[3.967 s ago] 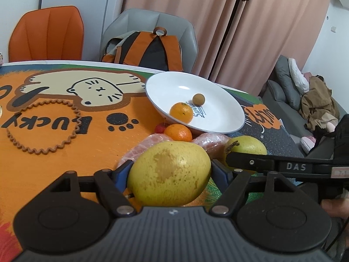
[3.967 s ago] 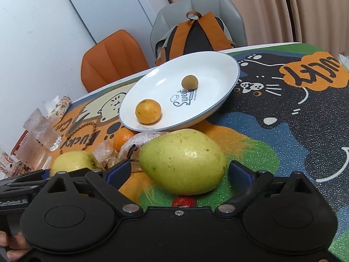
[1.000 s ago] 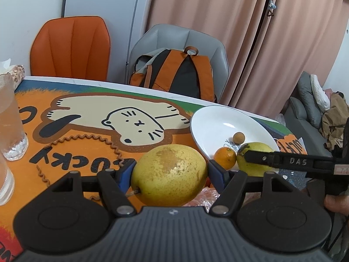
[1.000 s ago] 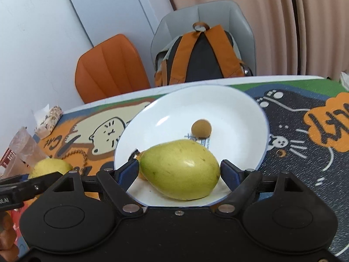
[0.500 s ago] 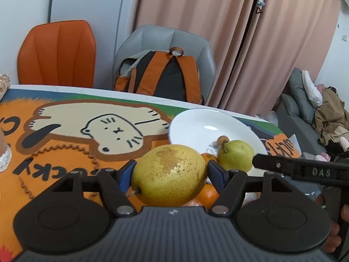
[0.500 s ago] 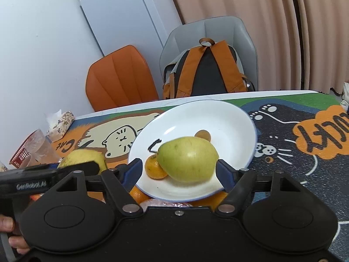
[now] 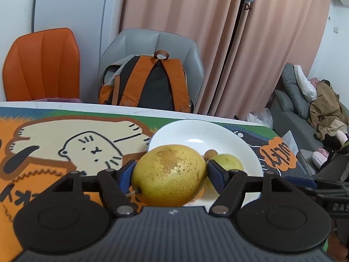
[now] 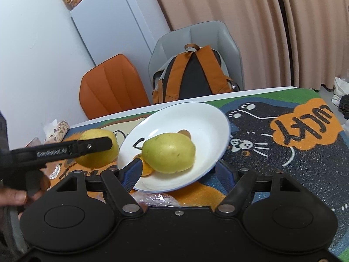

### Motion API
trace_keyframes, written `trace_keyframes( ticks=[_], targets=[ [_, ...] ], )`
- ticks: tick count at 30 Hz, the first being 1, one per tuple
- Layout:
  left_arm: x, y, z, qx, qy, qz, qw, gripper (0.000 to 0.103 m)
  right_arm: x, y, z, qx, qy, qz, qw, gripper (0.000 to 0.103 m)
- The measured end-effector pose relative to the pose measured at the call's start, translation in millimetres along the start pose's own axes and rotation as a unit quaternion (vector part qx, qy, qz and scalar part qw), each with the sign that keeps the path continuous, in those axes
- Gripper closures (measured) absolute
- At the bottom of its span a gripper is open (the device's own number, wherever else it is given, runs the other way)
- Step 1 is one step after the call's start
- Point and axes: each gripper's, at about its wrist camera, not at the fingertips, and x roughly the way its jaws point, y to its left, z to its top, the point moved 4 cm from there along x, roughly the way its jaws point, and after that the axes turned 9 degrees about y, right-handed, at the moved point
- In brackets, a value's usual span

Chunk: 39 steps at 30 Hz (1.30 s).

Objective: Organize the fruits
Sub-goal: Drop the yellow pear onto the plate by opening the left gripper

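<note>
My left gripper [image 7: 170, 171] is shut on a large yellow pear [image 7: 170, 174] with a brown patch, held just in front of the white plate's [image 7: 196, 126] near left rim. A green pear [image 7: 229, 161] and a small brown round fruit [image 7: 210, 153] lie in the plate. In the right wrist view the green pear [image 8: 169, 152] rests in the plate [image 8: 218, 118], free of my right gripper [image 8: 178, 171], which is open just short of it at the near rim. An orange [image 8: 145, 170] peeks out beside the pear. The left finger [image 8: 87, 146] holds the yellow pear [image 8: 98, 152] left of the plate.
A cat-print mat [image 7: 87, 148] covers the table. Behind the table stand a grey chair with an orange-and-black backpack [image 7: 150, 85] and an orange chair [image 7: 41, 65]. A clear plastic-wrapped item [image 8: 157, 198] lies under my right gripper. A sofa [image 7: 292, 109] stands at the right.
The green pear left my right gripper and now lies in the plate, with the gripper drawn back from it. My left gripper carried the yellow pear right, up to the plate.
</note>
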Motion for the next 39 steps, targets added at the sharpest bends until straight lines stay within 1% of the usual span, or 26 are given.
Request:
trace_keyframes(
  ticks=[6, 14, 15, 16, 18, 20, 33, 39],
  targets=[
    [22, -1, 10, -0.001, 0.006, 0.002, 1.0000, 0.034, -6, -12, -2, 0.009, -0.004, -0.010, 1.000, 0.031],
    [46, -4, 16, -0.006, 0.021, 0.003, 0.9998, 0.034, -10, -21, -7, 0.016, -0.004, -0.024, 1.000, 0.030],
    [48, -5, 16, -0.007, 0.023, 0.004, 0.9997, 0.035, -11, -23, -7, 0.018, -0.003, -0.025, 1.000, 0.030],
    [49, -5, 15, -0.008, 0.023, 0.006, 0.9997, 0.037, -11, -24, -8, 0.019, -0.003, -0.025, 0.999, 0.030],
    [46, -5, 18, -0.009, 0.011, 0.018, 0.9997, 0.038, -11, -26, -9, 0.023, -0.002, -0.025, 0.999, 0.030],
    [40, -4, 20, -0.008, 0.001, 0.017, 0.9998, 0.037, -12, -26, -10, 0.025, -0.003, -0.025, 0.999, 0.029],
    [11, -4, 6, -0.004, 0.005, 0.010, 0.9999, 0.037, -21, -13, -15, 0.018, -0.005, -0.010, 1.000, 0.028],
    [-8, -1, -2, -0.008, 0.001, 0.009, 0.9999, 0.030, -25, -8, -18, 0.020, -0.005, -0.010, 1.000, 0.024]
  ],
)
